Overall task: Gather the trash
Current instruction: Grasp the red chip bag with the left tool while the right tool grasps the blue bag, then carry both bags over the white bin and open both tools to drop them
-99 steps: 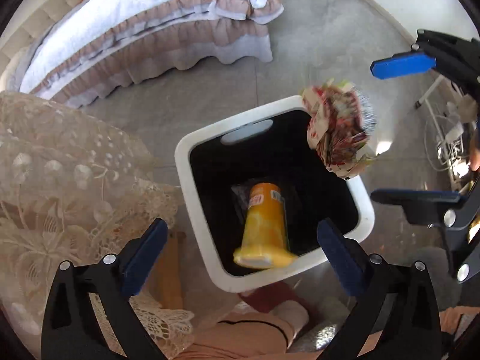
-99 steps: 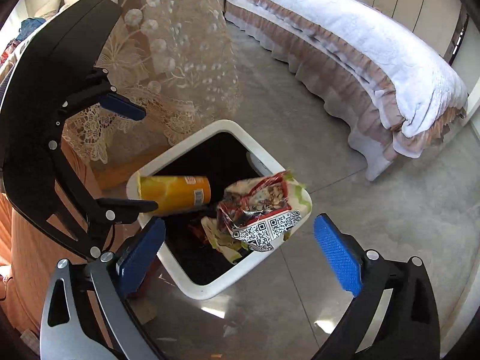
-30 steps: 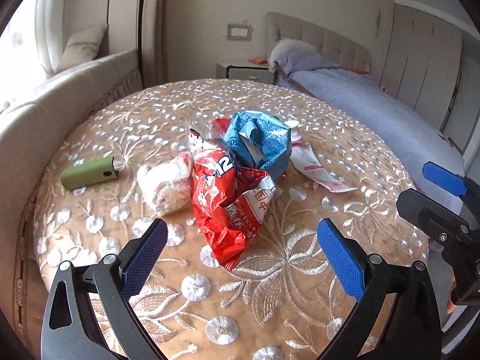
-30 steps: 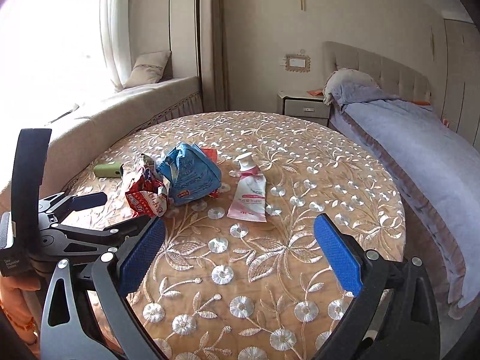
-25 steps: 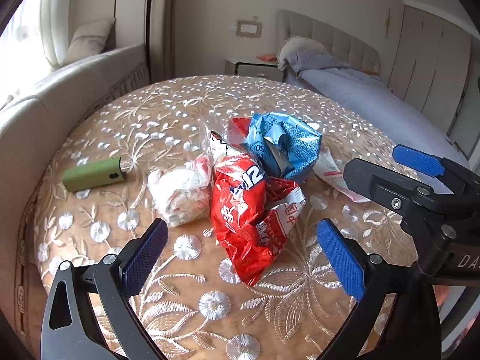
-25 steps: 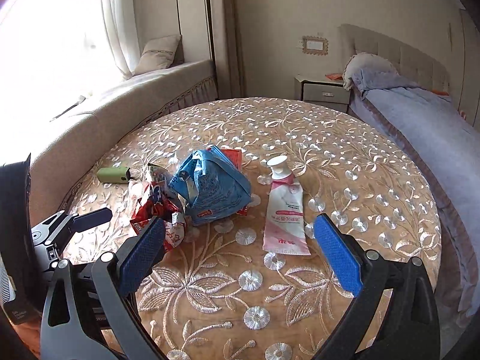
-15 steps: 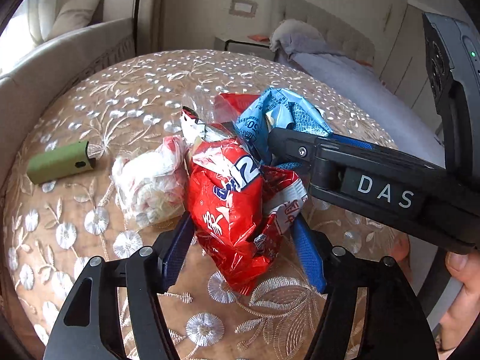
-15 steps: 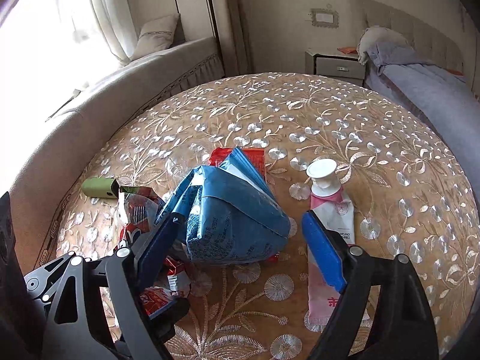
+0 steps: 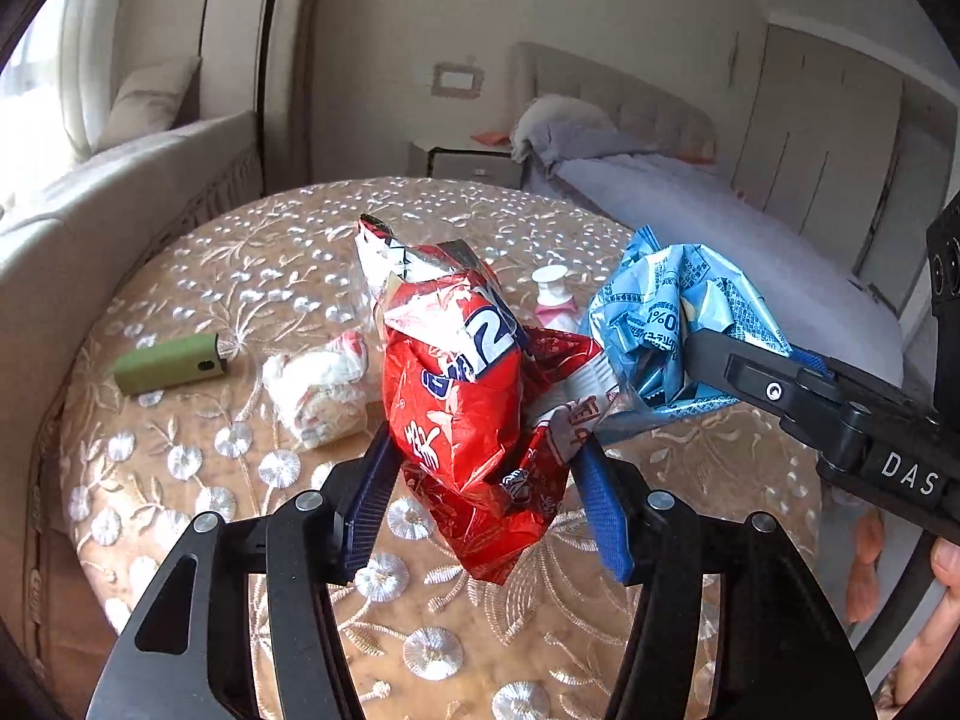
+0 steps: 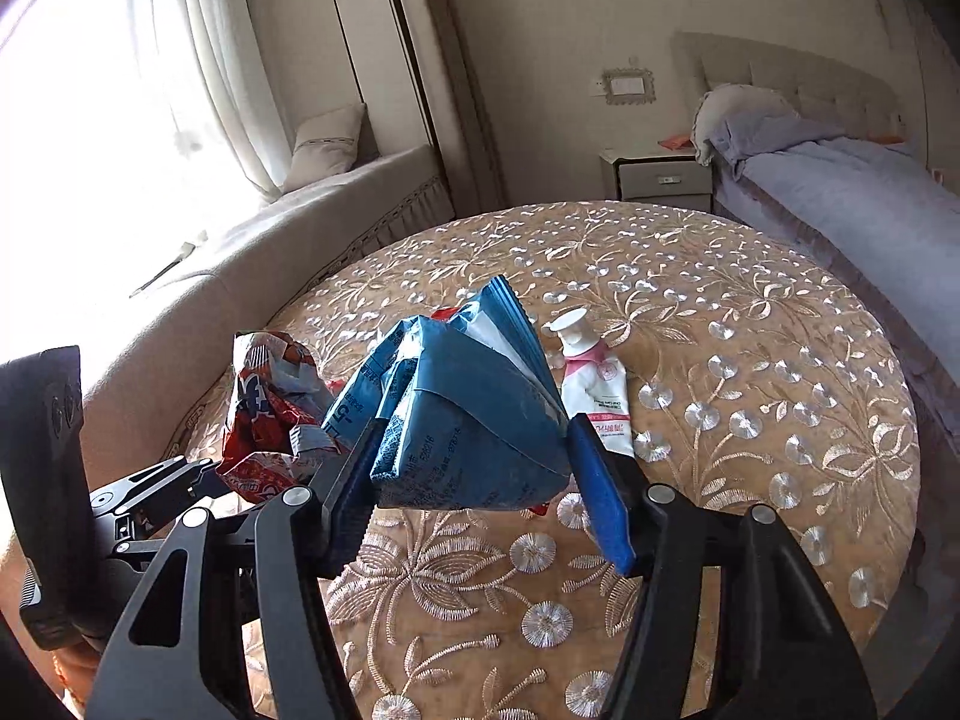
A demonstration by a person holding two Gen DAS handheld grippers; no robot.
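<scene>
A crumpled red snack bag (image 9: pixel 456 396) stands between the blue pads of my left gripper (image 9: pixel 486 468), whose jaws are closing and pressing its sides. Beside it on the right, a crumpled blue snack bag (image 9: pixel 672 324) hangs slightly above the table. In the right wrist view the blue bag (image 10: pixel 468 420) fills my right gripper (image 10: pixel 474 438), jaws closing with both pads against it. The red bag (image 10: pixel 264 408) appears there at the left, above the left gripper's black frame.
A round table with an embroidered gold cloth (image 10: pixel 750 360) carries a green case (image 9: pixel 168 363), a white crumpled wrapper (image 9: pixel 318 390) and a pink-and-white tube (image 10: pixel 594 390). A bed (image 10: pixel 840 192) lies right, a window bench (image 10: pixel 336 204) left, and a nightstand behind.
Both grippers dropped trash into a bin, then swung to the table with jaws wide. They moved in and closed, left on the red bag, right on the blue bag, which has lifted.
</scene>
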